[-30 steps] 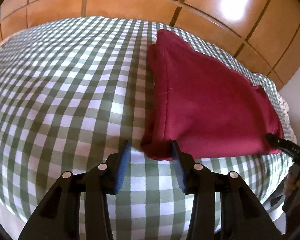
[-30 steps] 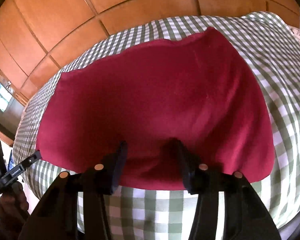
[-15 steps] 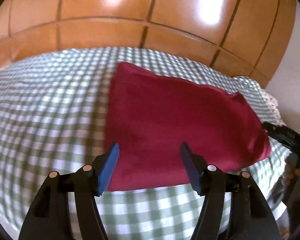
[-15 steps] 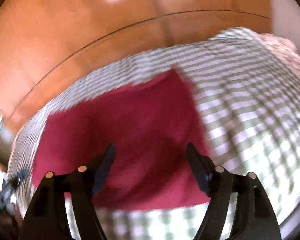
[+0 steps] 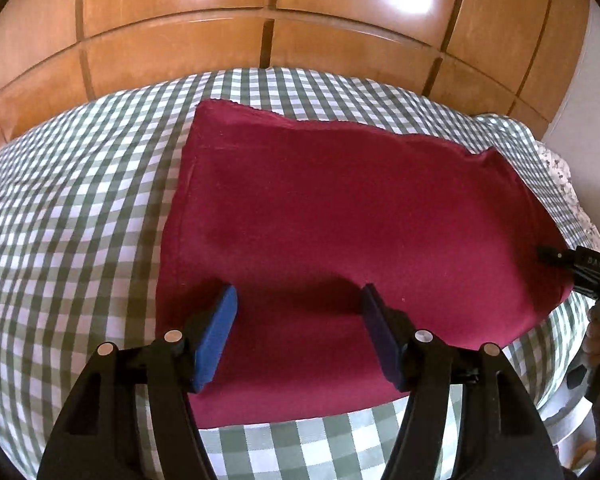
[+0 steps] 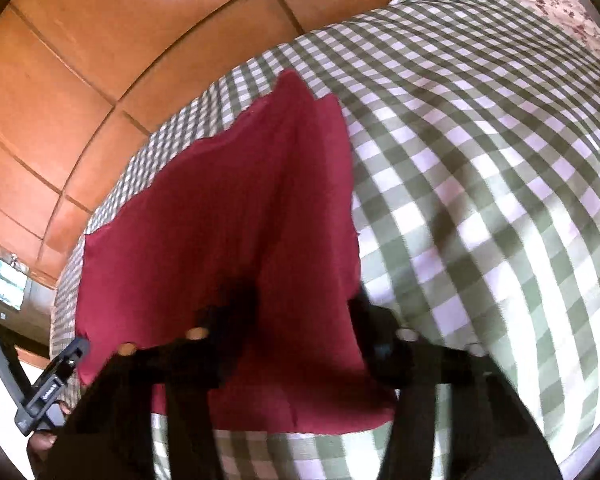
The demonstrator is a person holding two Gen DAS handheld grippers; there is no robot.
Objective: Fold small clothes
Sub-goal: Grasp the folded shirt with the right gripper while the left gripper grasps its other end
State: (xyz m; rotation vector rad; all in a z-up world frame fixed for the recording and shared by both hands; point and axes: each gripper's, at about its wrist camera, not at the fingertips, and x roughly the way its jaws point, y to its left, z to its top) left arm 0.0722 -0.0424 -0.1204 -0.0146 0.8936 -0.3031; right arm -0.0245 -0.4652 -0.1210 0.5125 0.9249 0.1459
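Since a second ago both grippers have slid in over the cloth (image 5: 352,216), which lies flat on the bed (image 5: 72,208), long axis left-right: left gripper (image 5: 298,332) spread above its near edge, right gripper (image 6: 288,320) spread astride its right end.

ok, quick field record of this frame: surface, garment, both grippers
surface: green-white checked cloth on a bed
backdrop: wooden panels
garment: red cloth, folded, lying flat
left gripper: open, over the garment's near edge, gripping nothing
right gripper: open, over the garment's right end; contact unclear
blur: right wrist view soft
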